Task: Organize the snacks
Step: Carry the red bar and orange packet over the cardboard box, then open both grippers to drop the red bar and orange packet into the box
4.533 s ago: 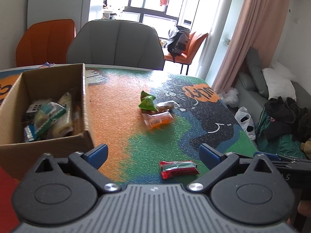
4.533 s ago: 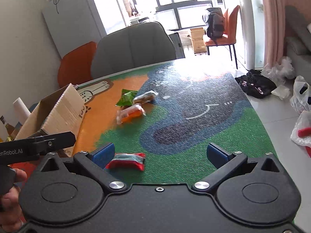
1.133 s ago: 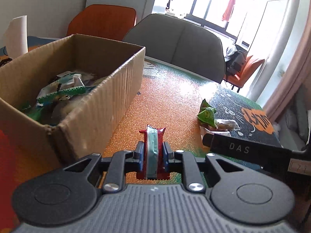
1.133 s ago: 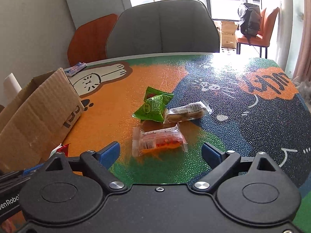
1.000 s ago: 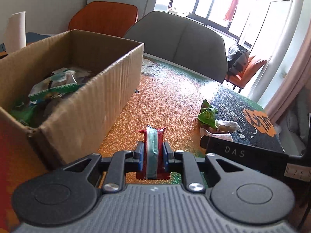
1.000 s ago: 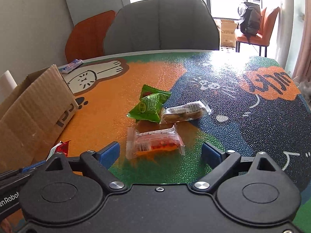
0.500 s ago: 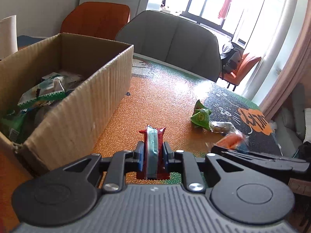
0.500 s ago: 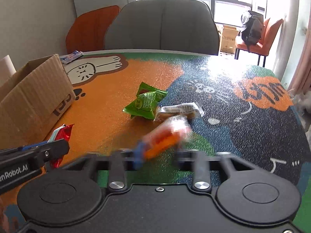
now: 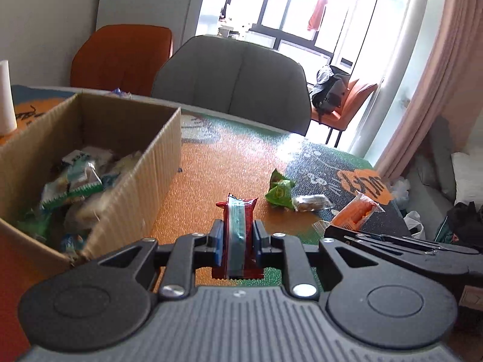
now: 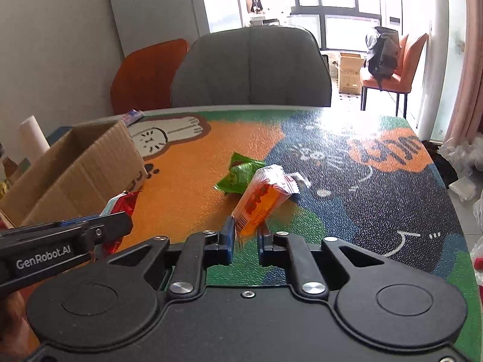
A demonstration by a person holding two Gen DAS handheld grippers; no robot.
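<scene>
L tool [image 9: 238,241]: blue pads clamped on red foil snack bar [image 9: 238,214], flat crinkly wrapper w/ teal stripe, stood on edge between the pads, serrated end sticking fwd, clear of the tabletop [image 9: 211,163]. R tool [image 10: 245,238]: pads pinched narrow on one end of an orange snack pack [image 10: 261,200], clear glossy film, oblong, tilted up and away, crimped far end in the air. Same pack shows at right in the left wrist view, just above the black R tool body.

Corrugated cardboard box [image 9: 157,163] near the tabletop's left edge, open top, fluted cut edges, filled w/ mixed crinkly wrappers, green/white mostly. Tabletop surface: pebbled glossy mat, orange/green/dark blue cartoon print. Toward mid tabletop: green pillow-shaped pouch [image 9: 279,193], puffy foil, touching a small clear-wrapped brown snack [image 9: 311,202] on its right. Grey padded chair [image 10: 250,69] at far edge, orange chair [image 10: 148,75] beside it. White paper roll [image 9: 6,96] upright near far left corner.
</scene>
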